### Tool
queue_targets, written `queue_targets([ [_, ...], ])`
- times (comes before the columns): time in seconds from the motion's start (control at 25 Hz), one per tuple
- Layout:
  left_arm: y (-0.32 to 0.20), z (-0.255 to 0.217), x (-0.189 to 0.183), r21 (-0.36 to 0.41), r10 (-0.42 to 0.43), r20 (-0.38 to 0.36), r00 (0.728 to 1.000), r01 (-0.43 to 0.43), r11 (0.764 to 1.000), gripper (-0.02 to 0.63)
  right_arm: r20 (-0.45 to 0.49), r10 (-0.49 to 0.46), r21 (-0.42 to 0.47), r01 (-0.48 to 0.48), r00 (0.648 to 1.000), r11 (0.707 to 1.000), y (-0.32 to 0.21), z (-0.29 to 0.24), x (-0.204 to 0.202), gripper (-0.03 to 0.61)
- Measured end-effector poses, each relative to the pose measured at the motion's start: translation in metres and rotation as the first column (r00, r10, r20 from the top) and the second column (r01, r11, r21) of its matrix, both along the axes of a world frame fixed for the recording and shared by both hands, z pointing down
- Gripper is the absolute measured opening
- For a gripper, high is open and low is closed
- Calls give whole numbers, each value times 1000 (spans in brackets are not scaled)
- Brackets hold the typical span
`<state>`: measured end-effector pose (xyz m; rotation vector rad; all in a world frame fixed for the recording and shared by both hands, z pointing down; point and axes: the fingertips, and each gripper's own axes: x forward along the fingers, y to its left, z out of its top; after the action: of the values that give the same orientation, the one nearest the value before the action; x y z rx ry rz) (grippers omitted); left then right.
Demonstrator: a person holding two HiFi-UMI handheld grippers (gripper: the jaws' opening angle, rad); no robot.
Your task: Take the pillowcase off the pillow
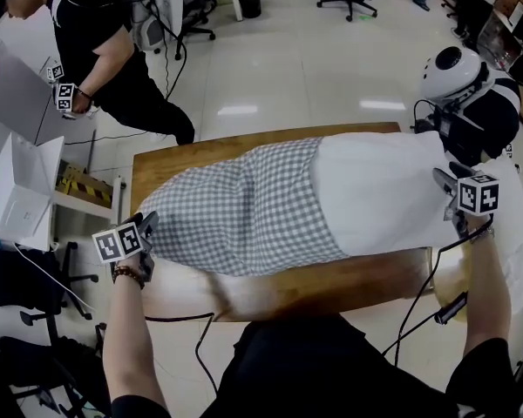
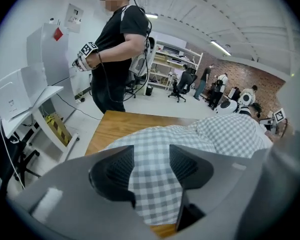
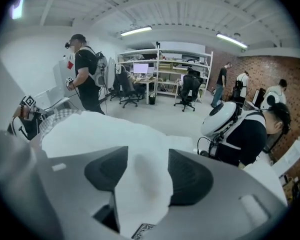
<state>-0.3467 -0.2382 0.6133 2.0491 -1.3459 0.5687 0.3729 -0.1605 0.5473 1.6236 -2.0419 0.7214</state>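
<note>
A grey-and-white checked pillowcase [image 1: 244, 207] covers the left part of a white pillow [image 1: 379, 190] that lies across the wooden table [image 1: 183, 159]. The pillow's right part is bare. My left gripper [image 1: 148, 225] is at the pillowcase's closed left end. In the left gripper view its pads stand apart [image 2: 151, 166] with the checked cloth [image 2: 225, 134] lying between them. My right gripper [image 1: 443, 181] is at the pillow's right end. In the right gripper view [image 3: 147, 169] a corner of the white pillow [image 3: 90, 129] sits between the parted pads.
Another person [image 1: 96, 33] with grippers stands beyond the table's far left corner. A white humanoid robot [image 1: 458, 77] stands at the far right. A white stand with a box [image 1: 26, 190] is to the left. Cables hang off the table's near edge [image 1: 418, 303].
</note>
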Motion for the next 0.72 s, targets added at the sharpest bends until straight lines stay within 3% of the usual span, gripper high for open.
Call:
queue_targets([
  [0.16,-6,-15,14,36,55,32,998,-56,998,259,-6,-57,53,57,998,997,-6,-31,-29,257],
  [0.36,-4,-15,60,16,138,72,988,-140,990,272,-42,-231,65,233,972,970,-13,-41,-88,303],
  [0.56,-5,-13,114,20,271,101,957,-274,961,273,-111,-400,58,408,910,911,-19,-40,-163,319],
  [0.72,2,-7,168,19,406,184,895,-416,909,284,-178,-536,23,548,825,836,-14,-29,-210,351],
])
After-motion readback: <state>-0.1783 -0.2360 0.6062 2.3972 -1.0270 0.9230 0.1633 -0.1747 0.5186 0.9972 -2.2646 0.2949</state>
